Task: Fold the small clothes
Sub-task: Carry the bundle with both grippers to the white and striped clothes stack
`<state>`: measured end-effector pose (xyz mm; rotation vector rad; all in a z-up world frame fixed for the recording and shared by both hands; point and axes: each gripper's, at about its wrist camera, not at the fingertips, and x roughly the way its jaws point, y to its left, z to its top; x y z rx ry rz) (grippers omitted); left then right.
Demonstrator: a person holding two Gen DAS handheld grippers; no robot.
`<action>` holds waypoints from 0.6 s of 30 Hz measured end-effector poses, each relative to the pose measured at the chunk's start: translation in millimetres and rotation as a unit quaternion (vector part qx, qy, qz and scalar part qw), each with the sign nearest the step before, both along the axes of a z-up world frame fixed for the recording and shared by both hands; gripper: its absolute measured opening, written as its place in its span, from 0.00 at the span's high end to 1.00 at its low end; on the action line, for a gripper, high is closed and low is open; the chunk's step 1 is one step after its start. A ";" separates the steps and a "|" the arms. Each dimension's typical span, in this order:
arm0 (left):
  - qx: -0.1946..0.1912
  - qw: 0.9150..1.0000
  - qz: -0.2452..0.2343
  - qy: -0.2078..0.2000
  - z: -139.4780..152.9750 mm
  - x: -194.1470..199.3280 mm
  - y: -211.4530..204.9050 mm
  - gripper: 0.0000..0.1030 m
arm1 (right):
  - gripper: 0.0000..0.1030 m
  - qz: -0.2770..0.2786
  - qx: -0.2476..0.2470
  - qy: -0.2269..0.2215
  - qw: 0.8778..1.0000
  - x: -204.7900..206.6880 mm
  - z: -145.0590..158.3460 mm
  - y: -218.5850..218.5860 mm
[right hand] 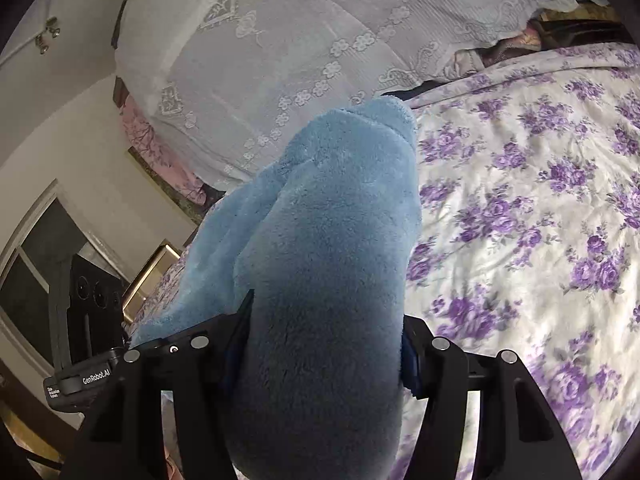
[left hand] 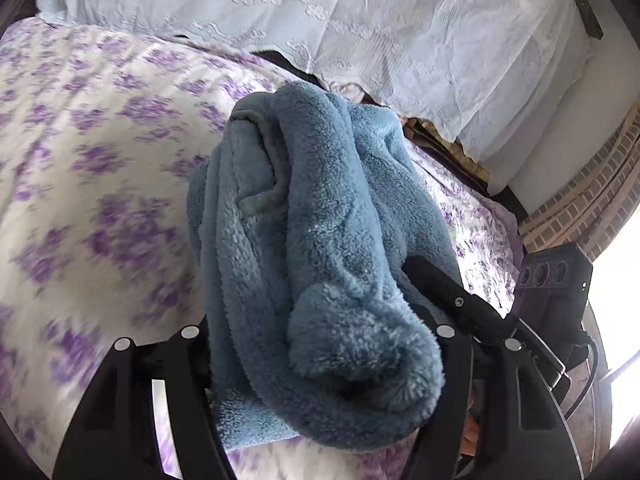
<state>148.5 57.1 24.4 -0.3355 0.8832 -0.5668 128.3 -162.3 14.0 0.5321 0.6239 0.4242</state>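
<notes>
A bunched blue fleece garment (left hand: 320, 240) filled the space between the jaws of the left tool (left hand: 320, 344), which were closed on a thick fold of its pile. The same garment (right hand: 320, 260) bulged up between the jaws of the right tool (right hand: 324, 344), also clamped on its bulk, the fabric spilling past both fingers. The fleece hung in the air above a bed covered by a white sheet printed with purple flowers (left hand: 92, 168), its far end reaching toward the head of the bed. A grey trimmed edge (left hand: 264, 152) curled across the garment's upper part in the left wrist view. Behind the garment, at the head of the bed, lay a white lace-patterned cover (left hand: 360, 28) over pillows. Seen from the left wrist, the right tool's black body (left hand: 556, 280) sat just beside the garment's right side, near a brick-patterned wall (left hand: 592, 208).
</notes>
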 end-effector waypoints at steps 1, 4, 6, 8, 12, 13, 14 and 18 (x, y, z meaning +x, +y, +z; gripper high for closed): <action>0.001 1.000 0.008 -0.001 2.2 -8.7 11.0 0.38 | 0.40 0.010 -0.003 -0.003 1.000 -4.8 3.7 9.4; 0.000 0.999 0.032 0.001 8.6 -36.8 43.0 0.38 | 0.40 0.039 -0.011 -0.008 0.999 -20.6 11.2 40.3; 0.002 0.999 0.047 0.000 13.8 -55.1 64.4 0.38 | 0.40 0.059 -0.013 -0.010 0.998 -31.9 15.8 61.8; 0.010 0.998 0.065 -0.006 21.9 -74.8 85.7 0.38 | 0.40 0.079 -0.010 -0.013 0.997 -42.6 19.6 82.1; 0.032 0.994 0.101 -0.027 43.0 -113.3 124.1 0.38 | 0.40 0.114 0.002 -0.022 0.993 -62.4 32.9 124.9; 0.034 0.993 0.109 -0.030 48.6 -121.5 133.2 0.38 | 0.40 0.120 0.005 -0.024 0.992 -66.3 36.9 134.0; 0.037 0.992 0.118 -0.033 54.1 -129.6 142.6 0.38 | 0.40 0.127 0.007 -0.027 0.992 -70.9 41.5 143.8; 0.050 0.986 0.150 -0.052 76.4 -159.8 184.2 0.38 | 0.40 0.155 0.017 -0.034 0.987 -87.6 62.6 187.3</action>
